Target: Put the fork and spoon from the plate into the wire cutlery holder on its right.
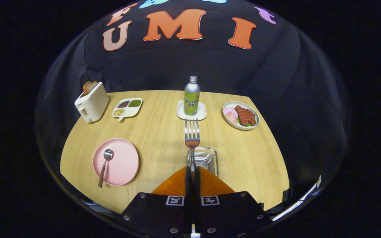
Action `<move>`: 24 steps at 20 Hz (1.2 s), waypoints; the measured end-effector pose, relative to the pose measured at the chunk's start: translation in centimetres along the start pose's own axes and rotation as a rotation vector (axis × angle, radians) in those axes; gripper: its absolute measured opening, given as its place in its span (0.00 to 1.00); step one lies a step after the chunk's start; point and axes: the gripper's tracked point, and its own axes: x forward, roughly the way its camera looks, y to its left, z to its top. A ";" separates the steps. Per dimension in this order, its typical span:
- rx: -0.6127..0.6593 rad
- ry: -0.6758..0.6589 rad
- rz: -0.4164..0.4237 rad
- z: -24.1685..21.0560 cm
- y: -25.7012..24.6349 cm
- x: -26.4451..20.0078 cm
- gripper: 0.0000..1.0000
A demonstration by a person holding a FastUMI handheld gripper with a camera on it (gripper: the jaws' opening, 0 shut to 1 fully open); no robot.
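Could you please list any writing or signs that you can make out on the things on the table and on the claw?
Bottle: a printed label, its fine print too small to read.
Claw: two square coded markers behind the fingers, patterns only, no words.
Toaster, pink plate, spoon, wire holder: no writing visible.
Fork: no marking visible; the claw is shut on its handle.

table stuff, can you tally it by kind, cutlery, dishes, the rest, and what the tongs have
cutlery: 2, fork held in the shut tongs above the wire cutlery holder, spoon on the pink plate
dishes: 4, pink plate, divided dish, coaster tray, food plate
wire holder: 1
toaster: 1
soda bottle: 1
total: 9
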 end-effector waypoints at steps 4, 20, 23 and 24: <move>-0.028 0.045 -0.013 -0.7 -1.5 0.0 0.04; 0.006 0.212 0.030 -5.6 -1.5 3.4 0.08; 0.012 0.187 0.024 -4.5 -1.8 3.6 0.09; 0.017 0.174 0.023 -4.1 -1.8 3.7 0.09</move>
